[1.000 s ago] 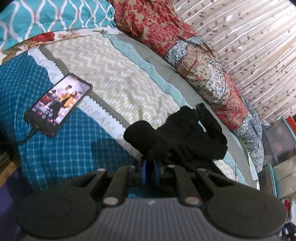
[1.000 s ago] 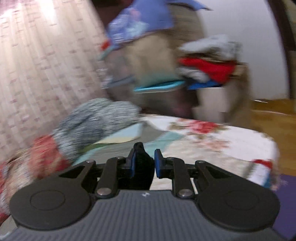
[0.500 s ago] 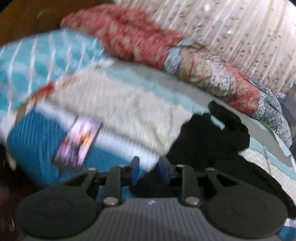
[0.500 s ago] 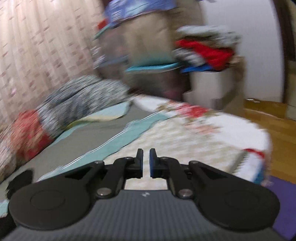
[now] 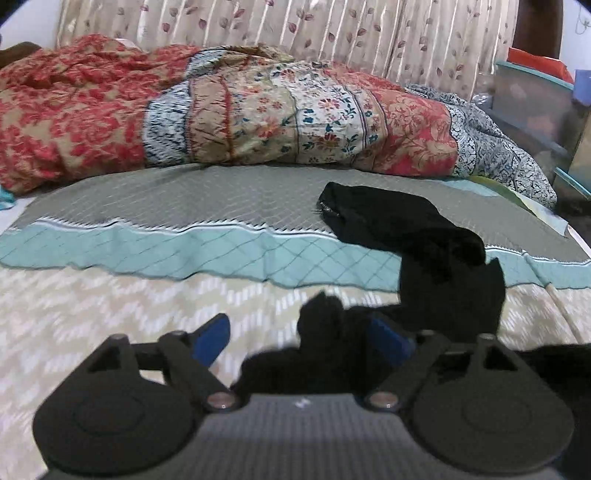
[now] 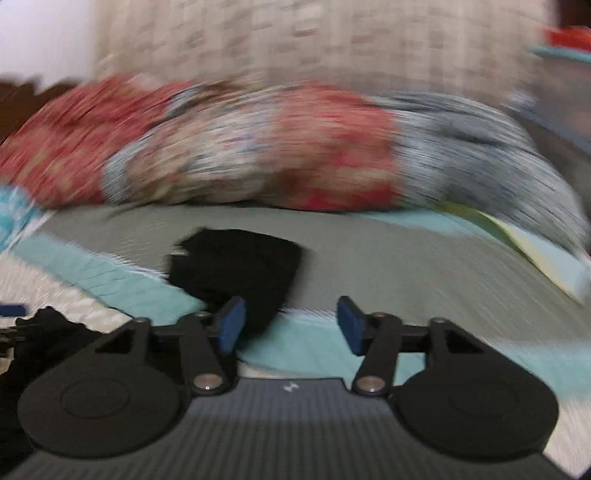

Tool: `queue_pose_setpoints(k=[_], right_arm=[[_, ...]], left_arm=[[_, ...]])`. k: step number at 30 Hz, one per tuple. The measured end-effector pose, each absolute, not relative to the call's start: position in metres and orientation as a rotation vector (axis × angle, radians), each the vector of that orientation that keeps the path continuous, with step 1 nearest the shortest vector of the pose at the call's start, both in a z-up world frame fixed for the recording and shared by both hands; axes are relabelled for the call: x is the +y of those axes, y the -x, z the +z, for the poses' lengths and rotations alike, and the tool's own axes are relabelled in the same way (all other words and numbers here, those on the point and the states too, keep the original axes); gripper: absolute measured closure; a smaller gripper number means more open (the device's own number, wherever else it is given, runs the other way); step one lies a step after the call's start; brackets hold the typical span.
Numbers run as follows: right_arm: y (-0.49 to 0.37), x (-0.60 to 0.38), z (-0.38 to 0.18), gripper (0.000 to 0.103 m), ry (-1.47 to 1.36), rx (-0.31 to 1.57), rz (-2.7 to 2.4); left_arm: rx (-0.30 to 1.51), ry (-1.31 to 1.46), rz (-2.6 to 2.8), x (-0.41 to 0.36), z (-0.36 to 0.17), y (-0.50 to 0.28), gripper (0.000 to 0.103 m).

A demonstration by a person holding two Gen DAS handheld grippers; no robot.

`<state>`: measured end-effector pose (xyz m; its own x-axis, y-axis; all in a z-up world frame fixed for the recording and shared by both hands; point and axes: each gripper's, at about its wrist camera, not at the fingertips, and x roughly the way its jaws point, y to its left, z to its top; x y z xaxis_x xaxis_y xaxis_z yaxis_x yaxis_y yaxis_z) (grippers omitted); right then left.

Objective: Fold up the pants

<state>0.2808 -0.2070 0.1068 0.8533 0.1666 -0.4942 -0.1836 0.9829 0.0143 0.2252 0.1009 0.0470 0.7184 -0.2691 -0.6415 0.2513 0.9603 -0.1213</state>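
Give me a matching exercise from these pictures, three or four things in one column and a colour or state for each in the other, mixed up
Things:
1. pants
2. left tongs
3. quilt
4. curtain

States:
A. bunched along the far side of the bed, red floral
B. black, crumpled on the bedspread
C. pale with a leaf print
D. open, with black cloth between the fingers

Pairs: 1-B, 2-D, 3-A, 4-C
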Motion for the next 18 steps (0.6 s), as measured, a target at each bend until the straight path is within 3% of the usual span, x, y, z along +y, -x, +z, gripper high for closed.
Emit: queue_pose_setpoints(k=[2, 6, 8, 9, 11, 12, 14, 18], right_arm=[[-0.325, -0.158, 0.100, 0.030, 0.105, 0.557, 0.278], [-0.393, -0.082, 0.071, 0.030, 0.186, 0.671, 0.379], [-0.419, -0.051, 0.053, 0.030, 0.197, 0.722, 0.390], [-0.426, -0.036, 0.040, 0.030, 0.200, 0.743, 0.376], [-0.439, -0.020, 0.024, 0.041, 0.199, 0.775, 0.333], [-0.441, -0.016, 0.016, 0.069, 0.178, 0.797, 0.303], [-0.435, -0.022, 0.016, 0.093, 0.099, 0.797, 0.243], [-0.398, -0.068, 0.059, 0.094, -0.060, 0.646, 0.138]], left_arm=[[0.720, 0.024, -0.310, 0.099, 0.042, -0.234, 0.050], [0.702, 0.016, -0.325, 0.102, 0.042, -0.241, 0.062], [0.713, 0.016, -0.330, 0.103, 0.042, -0.246, 0.091], [0.723, 0.028, -0.342, 0.104, 0.041, -0.246, 0.095], [0.703, 0.024, -0.345, 0.105, 0.043, -0.245, 0.098], [0.684, 0.004, -0.342, 0.105, 0.045, -0.243, 0.098], [0.638, -0.043, -0.317, 0.105, 0.052, -0.234, 0.098], [0.538, 0.038, -0.234, 0.134, 0.082, -0.215, 0.098]])
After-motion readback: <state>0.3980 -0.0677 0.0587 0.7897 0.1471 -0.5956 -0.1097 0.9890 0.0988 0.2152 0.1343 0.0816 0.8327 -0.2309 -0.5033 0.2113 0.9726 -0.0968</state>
